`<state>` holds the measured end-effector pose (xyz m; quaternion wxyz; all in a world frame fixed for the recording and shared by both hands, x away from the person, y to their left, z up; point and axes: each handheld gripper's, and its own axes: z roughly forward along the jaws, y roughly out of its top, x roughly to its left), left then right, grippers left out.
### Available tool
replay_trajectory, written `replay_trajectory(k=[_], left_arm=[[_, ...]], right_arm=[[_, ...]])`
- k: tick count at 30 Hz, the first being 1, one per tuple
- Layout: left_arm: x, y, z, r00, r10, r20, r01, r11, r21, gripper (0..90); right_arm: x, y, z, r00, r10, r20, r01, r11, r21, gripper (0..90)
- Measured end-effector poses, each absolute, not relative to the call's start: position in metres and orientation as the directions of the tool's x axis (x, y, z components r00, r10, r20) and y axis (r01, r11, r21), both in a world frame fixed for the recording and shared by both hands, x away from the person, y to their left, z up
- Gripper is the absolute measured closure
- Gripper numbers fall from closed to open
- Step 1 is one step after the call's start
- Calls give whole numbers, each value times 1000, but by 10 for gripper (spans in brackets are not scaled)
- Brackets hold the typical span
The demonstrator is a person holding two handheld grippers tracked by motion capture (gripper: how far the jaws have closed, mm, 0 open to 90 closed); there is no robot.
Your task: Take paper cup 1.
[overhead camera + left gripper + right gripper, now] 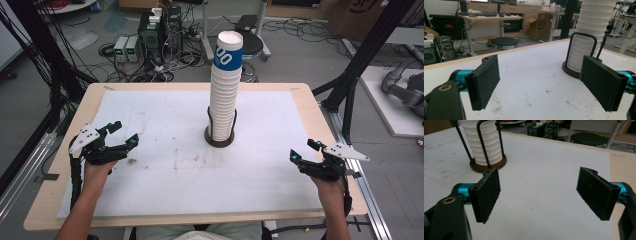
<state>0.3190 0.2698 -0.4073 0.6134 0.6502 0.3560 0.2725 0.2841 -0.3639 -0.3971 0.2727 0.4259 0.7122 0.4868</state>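
Observation:
A tall stack of white paper cups (225,90) stands upright in a dark round holder (219,139) with black wire hoops, at the middle of the table. The top cup carries a blue band. My left gripper (124,133) hovers at the table's left side, open, nothing between its jaws. In the left gripper view the cup stack (590,32) rises to the right beyond the jaws. My right gripper (305,151) sits near the right edge, open and empty. In the right gripper view the cup stack (485,145) and its holder (488,165) stand at upper left.
A white sheet (170,165) with faint stains covers the wooden table (310,100). Behind the table the floor holds cables, power boxes (126,48) and a round black stool (250,44). Black frame posts (360,60) stand at the right.

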Motion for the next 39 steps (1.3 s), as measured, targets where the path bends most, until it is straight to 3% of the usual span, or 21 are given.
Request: replay_trajectory(k=[16, 30, 39], left_arm=[[322, 268, -408, 604, 792, -89, 129, 13, 992, 159], [316, 265, -410, 622, 778, -93, 144, 3, 990, 159], [318, 263, -411, 626, 774, -97, 148, 4, 989, 159]], right_arm=[[280, -362, -391, -504, 863, 42, 343, 155, 926, 196], [282, -328, -343, -620, 783, 44, 281, 169, 945, 196], [307, -295, -295, -705, 708, 46, 240, 176, 955, 196]])
